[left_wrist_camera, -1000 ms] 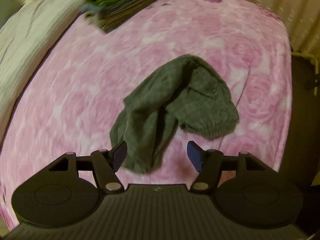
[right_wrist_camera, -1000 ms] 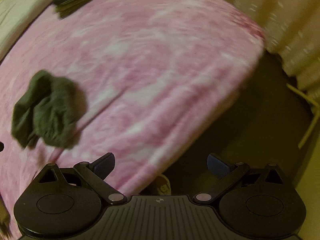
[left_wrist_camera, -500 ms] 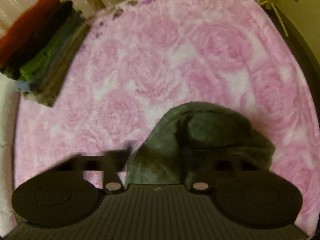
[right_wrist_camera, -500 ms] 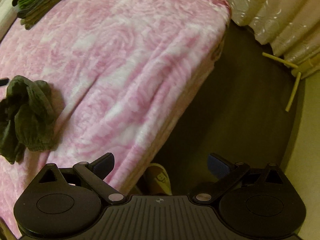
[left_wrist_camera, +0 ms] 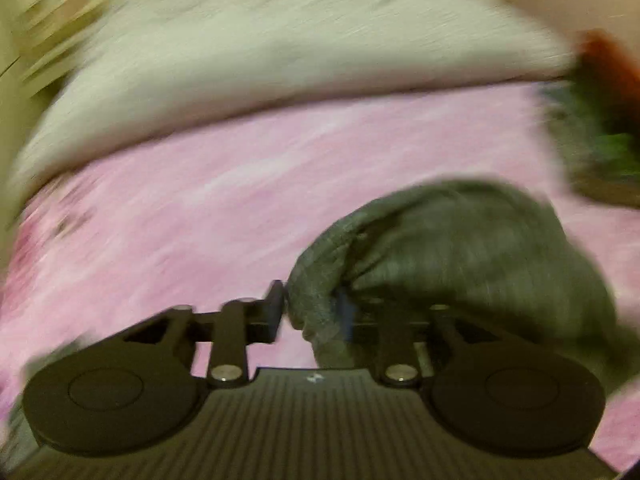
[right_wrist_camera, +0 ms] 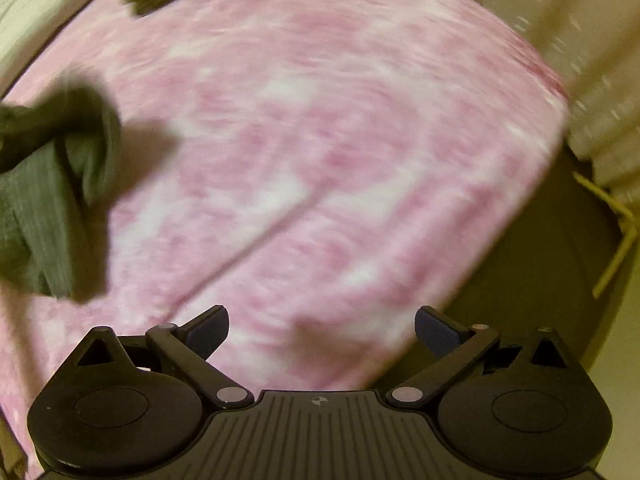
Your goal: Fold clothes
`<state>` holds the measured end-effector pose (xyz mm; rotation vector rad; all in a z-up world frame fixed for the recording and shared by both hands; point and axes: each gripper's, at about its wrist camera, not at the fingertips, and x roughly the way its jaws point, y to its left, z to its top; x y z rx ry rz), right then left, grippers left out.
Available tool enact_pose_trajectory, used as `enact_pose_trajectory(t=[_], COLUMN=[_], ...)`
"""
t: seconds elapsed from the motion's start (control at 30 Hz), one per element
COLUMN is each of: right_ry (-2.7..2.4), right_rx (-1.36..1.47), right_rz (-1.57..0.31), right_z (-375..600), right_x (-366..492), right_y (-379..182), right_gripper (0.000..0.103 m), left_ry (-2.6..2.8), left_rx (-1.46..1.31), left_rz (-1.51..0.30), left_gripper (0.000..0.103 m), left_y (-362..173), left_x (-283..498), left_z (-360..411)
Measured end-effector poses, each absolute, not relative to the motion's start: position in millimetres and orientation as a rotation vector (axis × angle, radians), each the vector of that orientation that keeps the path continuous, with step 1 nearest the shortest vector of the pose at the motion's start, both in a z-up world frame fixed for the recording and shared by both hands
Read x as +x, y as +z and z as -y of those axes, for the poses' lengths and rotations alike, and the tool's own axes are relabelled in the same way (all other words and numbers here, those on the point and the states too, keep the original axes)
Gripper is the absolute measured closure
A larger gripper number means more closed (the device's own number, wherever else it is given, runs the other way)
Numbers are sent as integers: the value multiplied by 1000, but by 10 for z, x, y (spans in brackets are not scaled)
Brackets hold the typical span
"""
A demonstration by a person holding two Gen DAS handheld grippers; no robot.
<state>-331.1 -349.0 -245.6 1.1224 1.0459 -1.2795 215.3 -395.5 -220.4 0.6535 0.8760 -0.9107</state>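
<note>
Left gripper [left_wrist_camera: 310,312]: 1 s ago its jaws stood wide above the grey-green garment [left_wrist_camera: 460,256], which lay crumpled on the pink blanket [left_wrist_camera: 200,216]. At 0.5 s ago the gripper had dropped onto the cloth. Now the jaws stand narrow, with a bunched edge of the garment pinched between them; the left finger is visible pressed to the fabric, the right finger is hidden behind it. Heavy motion blur in the left wrist view, and the backdrop has swung from the far end of the bed to the pale bedding [left_wrist_camera: 280,48] along its side, so the gripper is turning fast.

Garment from the right wrist view [right_wrist_camera: 52,200]: it hangs as a twisted column at the left edge of the frame and throws a shadow on the blanket, so most of it looks lifted clear. It is unfolded, in a wad.

Right gripper [right_wrist_camera: 322,330]: jaws wide, nothing between them, held over the near edge of the blanket, well apart from the garment. Pose about as 1 s ago.

Stack of folded clothes [left_wrist_camera: 600,128] sits at the bed's far corner.

Judgement: grasp achieved by 1 gripper; the garment needs spreading flat before any fold can be made, which likely calls for the right gripper to take a 2nd edge.
</note>
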Motion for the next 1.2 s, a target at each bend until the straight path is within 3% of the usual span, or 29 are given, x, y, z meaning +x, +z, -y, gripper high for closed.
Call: enact_pose_trajectory(t=[0.2,0.43,0.6,0.67,0.8,0.9,1.03,1.07,1.1,1.13,1.2], right_ry=[-1139,-996,-936,-920,-794,-639,-571,-571,-570,-557,-523], right_rx=[1010,908,1171,1196,836,513,406,392,377,367,335], right_rz=[-1099,-1109,-875,-810,-910,-972,-936,-928,-921,-924,-917], right_z=[3739,4016,4311,4435,4444,4301,4301,4321,4354,4399,4443], right_x=[-2724,-2212,-2285,-2243,-1893,-1595,-1362,-1323,-1289,-1243,-1242], right_y=[-2524,-2689,-3070,-3192,-3326,-3410,-3625,-3674,-3722,-3765,-3739], right_gripper=[1,1,2,23,23,23,23,27,41,63,88], left_ry=[-795,-769,-785,-830,-1012,-1167,-1293,-1310,-1325,-1341,-1397], left_rx=[617,432,288,271,537,809,1059,1107,1153,1187,1179], left_rz=[-1088,-1347,-1388,-1353,-1118,-834,-563,-510,-458,-420,-428], left_gripper=[73,72,70,70,68,59,55,55,55,57,87], left_y=[-2577,-3025,-3140,-3151,-3246,-3375,-3662,-3756,-3849,-3922,-3965], left_x=[2355,1929,1659,1511,1048,620,253,204,159,133,162], left_z=[2981,2320,2211,2264,2596,2796,2976,3008,3037,3052,3065])
